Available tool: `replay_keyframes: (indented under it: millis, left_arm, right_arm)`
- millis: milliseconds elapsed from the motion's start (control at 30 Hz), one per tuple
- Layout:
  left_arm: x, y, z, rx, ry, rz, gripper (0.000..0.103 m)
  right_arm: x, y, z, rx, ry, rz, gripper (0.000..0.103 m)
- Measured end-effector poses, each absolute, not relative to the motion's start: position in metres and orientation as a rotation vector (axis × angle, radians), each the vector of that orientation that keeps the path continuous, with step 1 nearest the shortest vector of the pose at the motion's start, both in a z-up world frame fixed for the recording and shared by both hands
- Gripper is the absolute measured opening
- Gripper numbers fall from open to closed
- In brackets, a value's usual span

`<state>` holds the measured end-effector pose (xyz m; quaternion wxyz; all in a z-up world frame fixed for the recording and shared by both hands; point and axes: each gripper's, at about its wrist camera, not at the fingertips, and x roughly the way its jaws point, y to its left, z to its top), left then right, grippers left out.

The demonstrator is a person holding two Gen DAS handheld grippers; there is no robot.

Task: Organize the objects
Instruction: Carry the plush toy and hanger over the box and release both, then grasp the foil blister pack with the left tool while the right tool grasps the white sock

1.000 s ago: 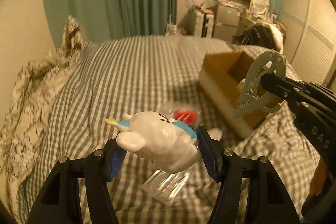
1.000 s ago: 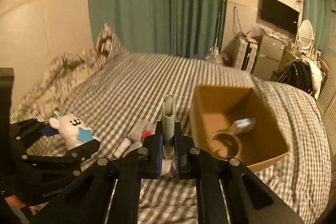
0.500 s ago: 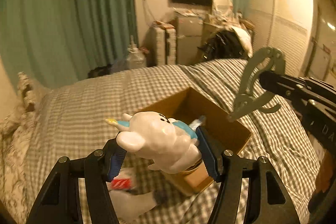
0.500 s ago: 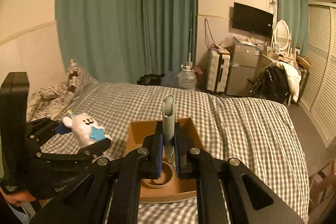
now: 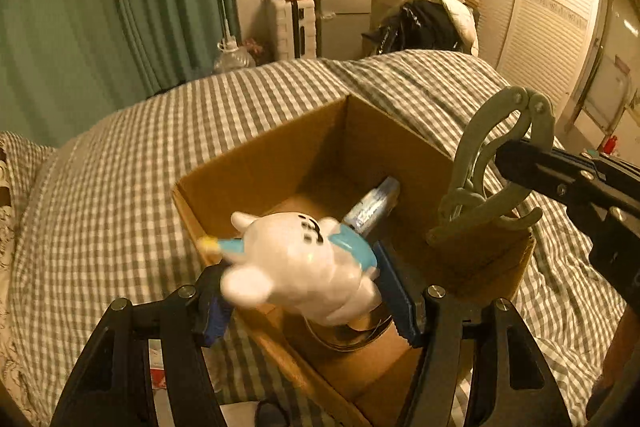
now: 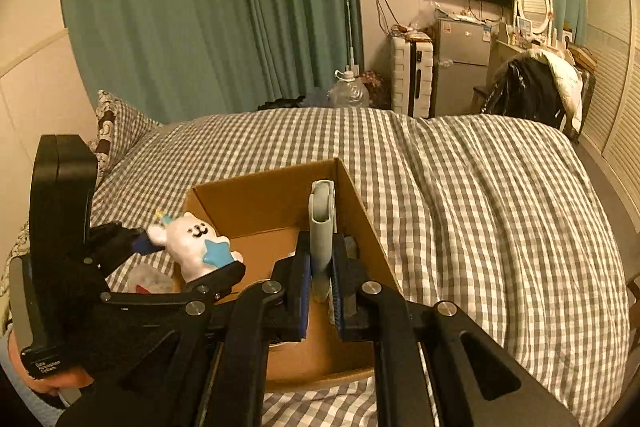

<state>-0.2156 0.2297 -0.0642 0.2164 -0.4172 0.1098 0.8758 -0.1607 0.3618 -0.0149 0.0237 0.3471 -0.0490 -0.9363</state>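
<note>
both grippers have swung from the open bedspread to the box point(image 5: 256, 171) in the last second: a second ago your left view showed the rabbit point(image 5: 304, 259) over the checked cover with the box off to the right, and now the rabbit hangs right above the box's near-left wall. that puts you at the drop stage, i'd say, with two items about to go in together.

your left gripper point(image 5: 308, 303) is clamped on the rabbit, blue pads pressed to either flank, the figure lying tilted with its face up and forward. it sits over the rim, not yet clearly past it; a tape ring and a tube point(image 5: 372, 205) already lie inside.

your right gripper point(image 6: 318, 291) is pinched narrow on the grey clip point(image 6: 322, 227), which stands upright between the pads. from the left view the clip point(image 5: 486, 167) hangs over the box's right wall, its hooked end just at the rim.

one packet point(image 6: 150, 281) lies on the bed point(image 6: 480, 187), left of the box, for a later trip.
</note>
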Motion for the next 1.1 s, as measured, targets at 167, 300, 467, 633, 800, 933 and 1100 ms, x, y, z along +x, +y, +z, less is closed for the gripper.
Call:
replay_keyframes:
  millis: [167,300,467,633,800,933,1100]
  left_arm:
    - [-0.207,0.224,-0.05,-1.093,0.316,2.48,0.091]
    - [-0.198,0.205,-0.023,-1.052,0.304,2.505,0.091]
    - [-0.172,0.169,0.022,-0.964,0.253,2.579,0.092]
    - [-0.138,0.124,0.065,-0.865,0.207,2.681,0.098]
    - [-0.105,0.07,0.087,-0.829,0.126,2.787,0.103]
    - [-0.089,0.032,0.076,-0.857,0.076,2.853,0.103]
    - [-0.079,-0.001,0.033,-0.962,0.037,2.905,0.103]
  right_arm:
    - [-0.161,0.367,-0.01,1.058,-0.193,-2.924,0.019]
    - [-0.146,0.362,0.01,1.016,-0.191,-2.976,0.049]
    - [-0.117,0.34,0.05,0.938,-0.151,-3.004,0.055]
    - [-0.087,0.302,0.09,0.843,-0.083,-3.002,0.069]
    - [-0.056,0.259,0.114,0.779,-0.024,-2.974,0.083]
    - [-0.037,0.232,0.107,0.779,0.001,-2.937,0.089]
    - [-0.036,0.204,0.065,0.872,0.041,-2.881,0.089]
